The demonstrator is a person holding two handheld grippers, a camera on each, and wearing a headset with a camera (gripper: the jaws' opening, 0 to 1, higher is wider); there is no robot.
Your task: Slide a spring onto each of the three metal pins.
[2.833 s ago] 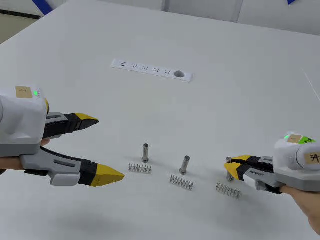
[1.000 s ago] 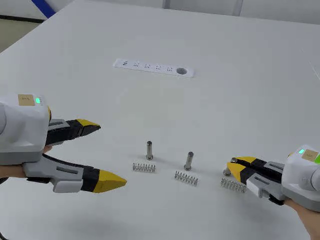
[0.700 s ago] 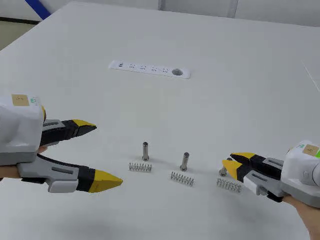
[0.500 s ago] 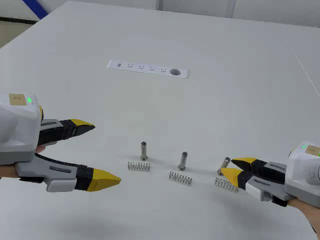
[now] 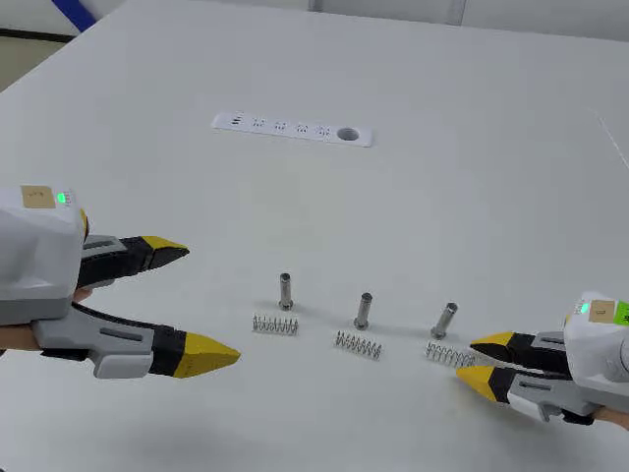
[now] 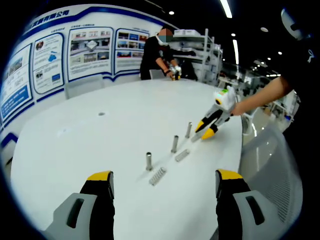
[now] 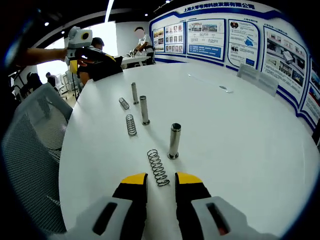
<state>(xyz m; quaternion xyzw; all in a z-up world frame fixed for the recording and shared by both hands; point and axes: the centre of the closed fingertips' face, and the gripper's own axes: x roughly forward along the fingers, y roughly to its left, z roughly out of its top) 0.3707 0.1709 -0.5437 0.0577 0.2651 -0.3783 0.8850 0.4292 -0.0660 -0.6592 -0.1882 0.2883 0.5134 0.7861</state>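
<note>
1. Across the near part of the white table (image 5: 472, 197), three metal pins stand upright in a row that runs left to right in the head view: left pin (image 5: 285, 291), middle pin (image 5: 364, 310) and right pin (image 5: 444, 320), each well apart from the next.
2. A spring lies on its side just in front of each pin, its long axis parallel to the row. These are the left spring (image 5: 274, 324), middle spring (image 5: 357, 344) and right spring (image 5: 449, 354), and each rests near the foot of its pin, not threaded onto it.
3. The right gripper (image 5: 468, 358) sits low over the table at the right end of the right spring, its jaws parted by a narrow gap and aimed along the coil's long axis. In the right gripper view the spring's near end reaches the gap between the yellow tips, with the right pin just beside it. I cannot tell whether the tips touch the coil.
4. The left gripper (image 5: 208, 300) is spread wide and holds nothing. It is well apart from the left pin and left spring, with its tips pointing right toward the row.
5. A white power strip (image 5: 293, 129) lies farther back, its long axis also left to right
</note>
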